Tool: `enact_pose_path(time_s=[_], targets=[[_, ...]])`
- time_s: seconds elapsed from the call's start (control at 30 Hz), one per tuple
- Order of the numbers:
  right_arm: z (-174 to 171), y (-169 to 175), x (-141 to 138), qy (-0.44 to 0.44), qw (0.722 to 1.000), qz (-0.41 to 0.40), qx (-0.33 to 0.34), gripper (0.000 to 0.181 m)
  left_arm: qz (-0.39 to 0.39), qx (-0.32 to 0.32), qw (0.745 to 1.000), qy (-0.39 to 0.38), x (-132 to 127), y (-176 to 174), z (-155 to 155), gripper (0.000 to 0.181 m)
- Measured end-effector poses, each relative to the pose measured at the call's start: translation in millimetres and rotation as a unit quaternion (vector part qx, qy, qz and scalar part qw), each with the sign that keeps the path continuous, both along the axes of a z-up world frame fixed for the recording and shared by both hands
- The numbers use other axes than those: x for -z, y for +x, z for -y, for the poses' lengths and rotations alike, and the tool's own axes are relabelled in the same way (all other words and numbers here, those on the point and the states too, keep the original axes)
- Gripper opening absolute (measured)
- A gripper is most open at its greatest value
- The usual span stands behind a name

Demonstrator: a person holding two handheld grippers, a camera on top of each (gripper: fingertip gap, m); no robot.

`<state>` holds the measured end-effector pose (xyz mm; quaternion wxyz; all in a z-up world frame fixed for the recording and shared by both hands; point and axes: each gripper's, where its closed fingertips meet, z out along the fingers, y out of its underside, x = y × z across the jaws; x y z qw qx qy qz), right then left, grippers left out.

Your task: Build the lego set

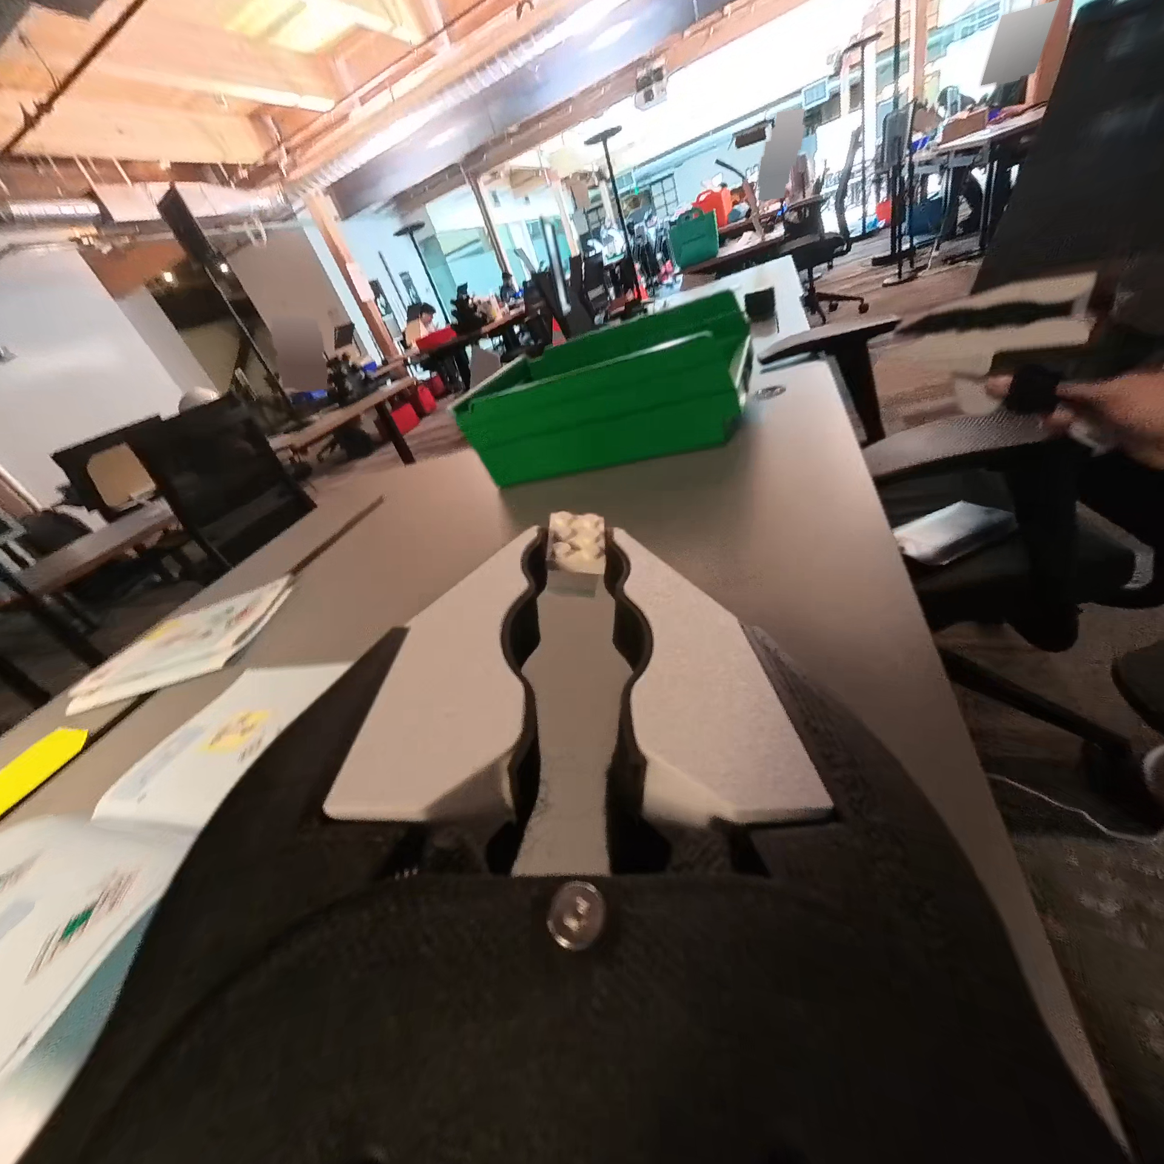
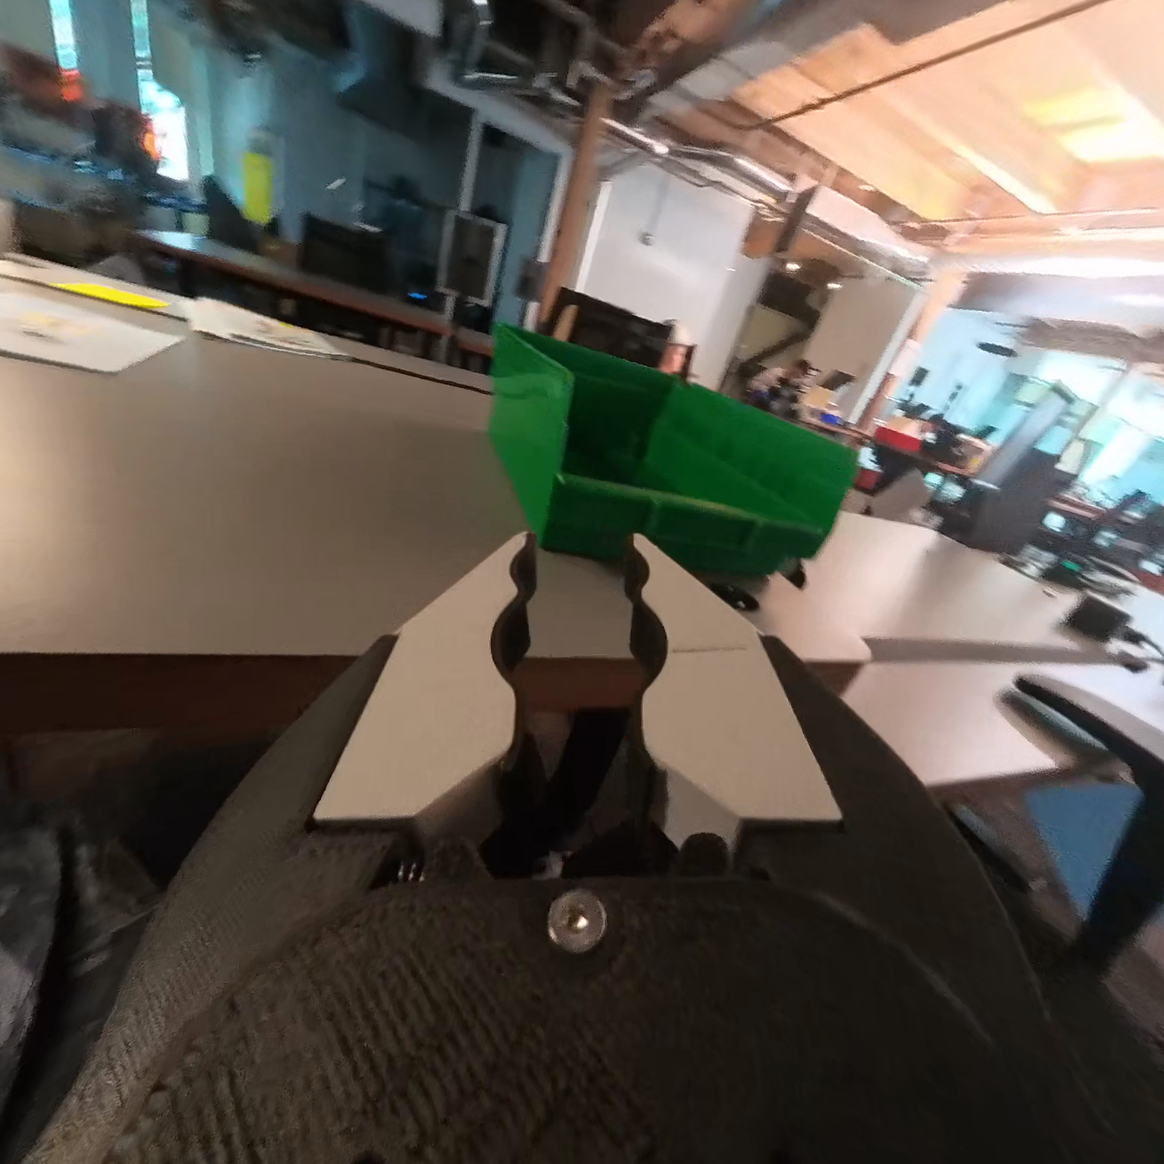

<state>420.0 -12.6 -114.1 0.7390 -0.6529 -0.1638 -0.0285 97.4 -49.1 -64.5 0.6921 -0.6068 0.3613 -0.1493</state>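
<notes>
My left gripper (image 1: 574, 542) is shut on a small white lego brick (image 1: 574, 554), studs up, held above the grey table (image 1: 724, 567). The green parts bin (image 1: 611, 403) stands farther along the table, beyond the brick. My right gripper (image 2: 579, 548) is open and empty, its fingertips a brick's width apart, held off the table's near edge and pointing at the green bin (image 2: 661, 466). The right gripper also shows blurred at the far right of the left wrist view (image 1: 1001, 327), held by a hand.
Instruction booklets and paper sheets (image 1: 189, 636) lie on the table's left side, with a yellow sheet (image 1: 38, 765) at the edge. Black office chairs (image 1: 982, 479) stand to the right of the table. Small dark items (image 2: 737, 595) lie by the bin. One gripper's finger ends stand about 35 cm off the other's.
</notes>
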Motion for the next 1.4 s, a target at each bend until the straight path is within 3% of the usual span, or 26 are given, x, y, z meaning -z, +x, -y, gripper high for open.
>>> enact_pose_path(time_s=[0.17, 0.3, 0.33, 0.43, 0.53, 0.67, 0.87, 1.03, 1.4], targets=[[-6, 42, 38, 0.043, 0.992, -0.021, 0.115, 0.026, 0.006, 0.031, 0.999, 0.043, -18, 56, -11, 0.016], [-9, 68, 105, 0.023, 0.982, -0.027, 0.188, 0.024, 0.036, 0.044, 0.997, 0.053, -22, 103, -31, 0.015], [-8, 71, 100, 0.021, 0.981, -0.042, 0.19, 0.025, 0.045, 0.042, 0.997, 0.052, -20, 113, -37, 0.015], [4, 66, 79, 0.059, 0.985, -0.007, 0.161, 0.023, 0.074, 0.036, 0.995, 0.057, -17, 138, -55, 0.015], [12, 61, 106, 0.01, 0.991, 0.032, 0.13, 0.023, 0.107, 0.032, 0.993, 0.045, -16, 160, -71, 0.015], [26, 65, 114, -0.003, 0.992, 0.055, 0.109, 0.021, 0.133, 0.031, 0.99, 0.035, -17, 189, -92, 0.015], [45, 71, 152, -0.078, 0.987, 0.113, 0.085, 0.021, 0.099, 0.047, 0.992, 0.06, -11, 227, -103, 0.015], [58, 80, 178, -0.141, 0.98, 0.119, 0.07, 0.022, 0.094, 0.067, 0.991, 0.073, -12, 233, -94, 0.015], [61, 70, 206, -0.199, 0.965, 0.17, -0.001, 0.023, 0.093, 0.06, 0.992, 0.065, -10, 231, -98, 0.015]])
